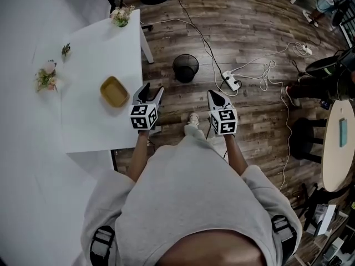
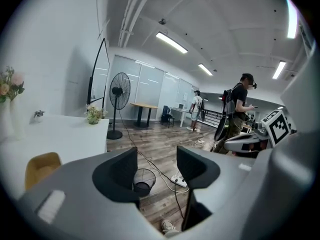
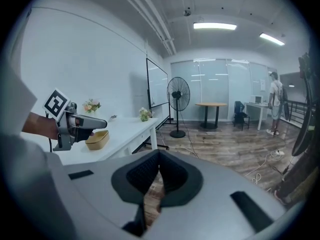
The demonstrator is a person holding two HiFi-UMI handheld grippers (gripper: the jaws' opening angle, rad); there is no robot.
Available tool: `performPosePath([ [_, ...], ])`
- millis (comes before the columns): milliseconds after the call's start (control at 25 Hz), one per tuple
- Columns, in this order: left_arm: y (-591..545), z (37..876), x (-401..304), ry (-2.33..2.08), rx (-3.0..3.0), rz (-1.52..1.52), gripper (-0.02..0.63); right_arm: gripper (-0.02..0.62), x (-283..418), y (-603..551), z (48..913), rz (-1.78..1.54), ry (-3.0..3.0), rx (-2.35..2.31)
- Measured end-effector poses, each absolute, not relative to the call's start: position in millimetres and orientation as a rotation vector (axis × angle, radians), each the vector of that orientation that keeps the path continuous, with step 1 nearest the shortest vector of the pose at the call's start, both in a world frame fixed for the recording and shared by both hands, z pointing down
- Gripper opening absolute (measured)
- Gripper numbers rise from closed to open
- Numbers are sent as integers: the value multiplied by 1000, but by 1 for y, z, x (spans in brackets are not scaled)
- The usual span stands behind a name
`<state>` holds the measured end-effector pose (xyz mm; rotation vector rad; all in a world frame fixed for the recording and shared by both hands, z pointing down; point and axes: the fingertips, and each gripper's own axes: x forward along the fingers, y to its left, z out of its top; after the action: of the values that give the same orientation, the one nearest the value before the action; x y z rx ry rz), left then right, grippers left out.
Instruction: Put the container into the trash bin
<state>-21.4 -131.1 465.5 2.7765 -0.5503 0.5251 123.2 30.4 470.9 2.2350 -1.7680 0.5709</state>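
The container (image 1: 113, 91) is a shallow tan tray lying on the white table (image 1: 94, 49) near its right edge; it also shows at the left in the left gripper view (image 2: 42, 167) and in the right gripper view (image 3: 97, 139). My left gripper (image 1: 151, 92) hovers just right of it at the table's edge, jaws open and empty (image 2: 156, 164). Between those jaws I see the black mesh trash bin (image 2: 144, 180), which stands on the wood floor (image 1: 185, 67) beyond both grippers. My right gripper (image 1: 217, 97) is over the floor, jaws shut with nothing in them (image 3: 159, 158).
Small flower vases (image 1: 121, 15) (image 1: 47, 79) stand on the table. A power strip (image 1: 231, 82) and white cables (image 1: 272, 65) lie on the floor right of the bin. A round table (image 1: 339, 143) and stools are at the right. A standing fan (image 2: 118, 95) and people (image 2: 239, 109) are farther off.
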Motion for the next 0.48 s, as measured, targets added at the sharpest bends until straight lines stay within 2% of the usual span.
performPosePath([
  [480, -172, 457, 47, -646, 2764, 535, 252, 14, 204, -16, 468, 565, -1835, 2175],
])
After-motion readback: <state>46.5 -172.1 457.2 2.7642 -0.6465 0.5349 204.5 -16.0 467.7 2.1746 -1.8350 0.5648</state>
